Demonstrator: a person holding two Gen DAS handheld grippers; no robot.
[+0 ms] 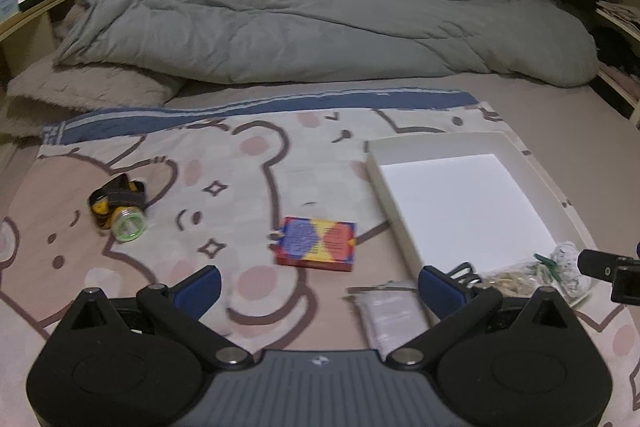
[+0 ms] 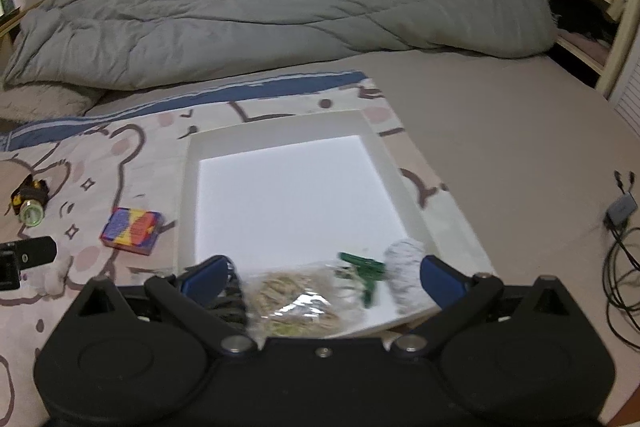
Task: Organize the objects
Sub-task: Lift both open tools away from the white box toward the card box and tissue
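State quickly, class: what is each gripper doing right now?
Left gripper: open, holding nothing.
Right gripper: open, holding nothing; its fingers straddle items in the white tray.

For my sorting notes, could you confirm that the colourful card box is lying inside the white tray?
Not quite: the colourful card box lies on the bear-print blanket, left of the white tray, not inside it. The right wrist view shows this clearly.

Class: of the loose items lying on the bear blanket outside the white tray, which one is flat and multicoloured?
The card box, a flat red, blue and yellow packet beside the tray; the headlamp is bulky, black and yellow.
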